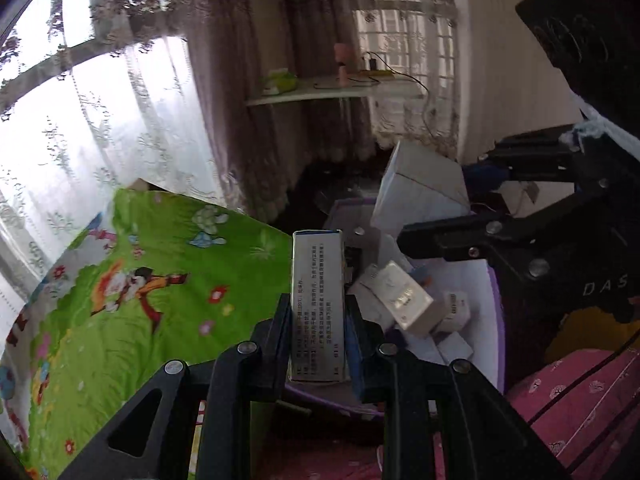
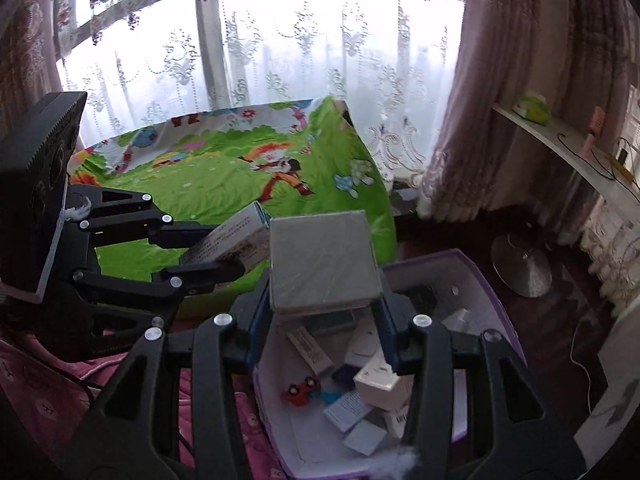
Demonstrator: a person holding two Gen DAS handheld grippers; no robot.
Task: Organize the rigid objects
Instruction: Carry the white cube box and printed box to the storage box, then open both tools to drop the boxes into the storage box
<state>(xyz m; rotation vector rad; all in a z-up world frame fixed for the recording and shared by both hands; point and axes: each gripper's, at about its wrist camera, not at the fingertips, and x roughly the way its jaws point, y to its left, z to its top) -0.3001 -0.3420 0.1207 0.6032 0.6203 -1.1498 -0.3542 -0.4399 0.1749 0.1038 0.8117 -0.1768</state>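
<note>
My left gripper (image 1: 318,312) is shut on a narrow white carton (image 1: 318,280) with printed text, held upright over the near edge of a purple-rimmed bin (image 1: 495,292). Seen in the right wrist view, the same left gripper (image 2: 228,248) holds the carton (image 2: 234,240) tilted, left of the bin (image 2: 486,280). My right gripper (image 2: 324,300) is shut on a flat grey square box (image 2: 324,260) above the bin's far end. In the left wrist view, that right gripper (image 1: 436,200) and its pale box (image 1: 420,188) hang above the bin.
Several small white boxes (image 2: 376,380) and a red toy car (image 2: 300,392) lie inside the bin. A green cartoon mat (image 2: 224,184) spreads behind it and a pink quilt (image 1: 580,396) lies in front. A round metal base (image 2: 520,264) stands on the dark floor beside the curtains.
</note>
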